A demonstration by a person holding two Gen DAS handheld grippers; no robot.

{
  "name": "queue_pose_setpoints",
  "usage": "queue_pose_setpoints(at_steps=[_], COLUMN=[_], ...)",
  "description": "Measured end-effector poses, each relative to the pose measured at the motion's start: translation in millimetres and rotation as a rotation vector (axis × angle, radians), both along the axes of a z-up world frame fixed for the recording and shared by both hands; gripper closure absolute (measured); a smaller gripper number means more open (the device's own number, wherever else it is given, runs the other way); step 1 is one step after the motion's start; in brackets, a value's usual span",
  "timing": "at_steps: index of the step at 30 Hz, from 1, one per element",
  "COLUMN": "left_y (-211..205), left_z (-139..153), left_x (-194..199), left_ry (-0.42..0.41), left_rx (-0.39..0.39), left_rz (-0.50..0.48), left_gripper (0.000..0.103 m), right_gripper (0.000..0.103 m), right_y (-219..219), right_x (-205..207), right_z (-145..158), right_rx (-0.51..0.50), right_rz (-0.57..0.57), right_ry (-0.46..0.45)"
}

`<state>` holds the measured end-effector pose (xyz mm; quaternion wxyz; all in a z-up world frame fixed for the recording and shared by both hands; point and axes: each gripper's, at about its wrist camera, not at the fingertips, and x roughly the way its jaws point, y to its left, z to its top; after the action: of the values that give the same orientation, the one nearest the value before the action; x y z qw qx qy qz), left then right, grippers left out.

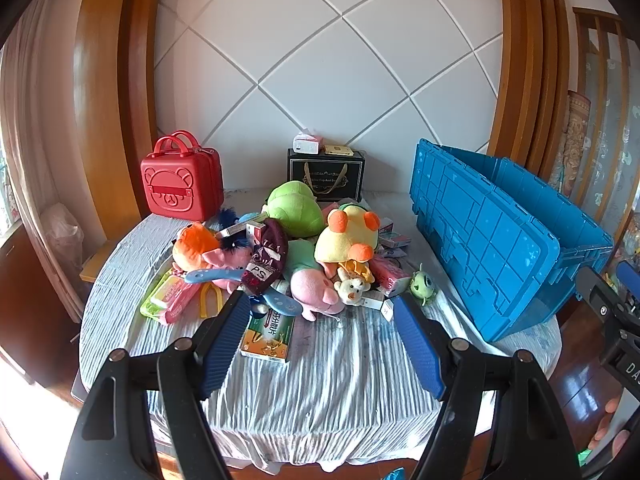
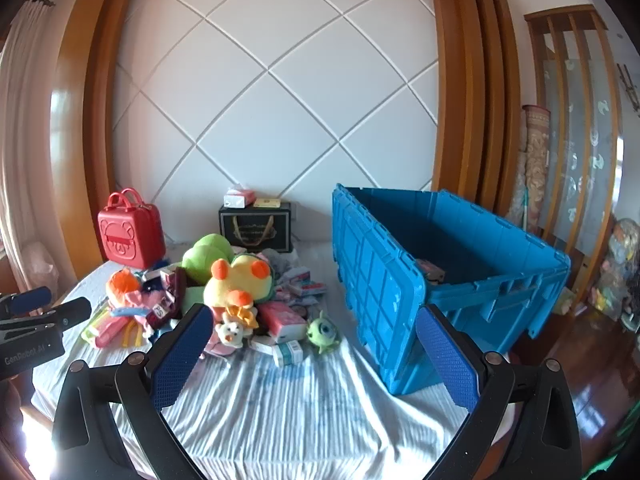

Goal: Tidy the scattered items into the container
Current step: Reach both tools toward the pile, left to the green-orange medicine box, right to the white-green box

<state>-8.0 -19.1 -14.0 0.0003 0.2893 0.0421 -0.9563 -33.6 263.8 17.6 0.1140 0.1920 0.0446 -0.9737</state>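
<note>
Left wrist view, left to right: the toy pile (image 1: 280, 256) lies ahead of the left gripper (image 1: 322, 336), jaws apart and empty; the blue crate (image 1: 492, 240) stands right. The right gripper (image 2: 314, 354), spread wide and empty, is nearer the crate.

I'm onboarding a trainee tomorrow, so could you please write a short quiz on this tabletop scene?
1. True or false: the left claw is gripping a toy.
2. Which toy lies nearest the blue crate? A) the red case B) the small green one-eyed plush C) the orange plush
3. Fill in: the black gift box stands against the ___ behind the pile.

Key
1. False; both claws are open and empty, the right claw too.
2. B
3. wall
</note>
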Motion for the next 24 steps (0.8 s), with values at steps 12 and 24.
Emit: queue_pose_setpoints(at_steps=[12, 24], left_y=[-19, -72], left_z=[-38, -180], left_x=[-52, -177], left_ry=[-0.102, -0.490], left_rx=[0.025, 0.010], left_rz=[0.059, 0.245], left_gripper=[0.029, 0.029], right_gripper=[0.000, 0.000], right_y=[-20, -91], right_x=[-50, -197], right_z=[-28, -159], right_rx=[0.017, 0.086], right_rz=[0.031, 0.241], right_ry=[-0.081, -0.430])
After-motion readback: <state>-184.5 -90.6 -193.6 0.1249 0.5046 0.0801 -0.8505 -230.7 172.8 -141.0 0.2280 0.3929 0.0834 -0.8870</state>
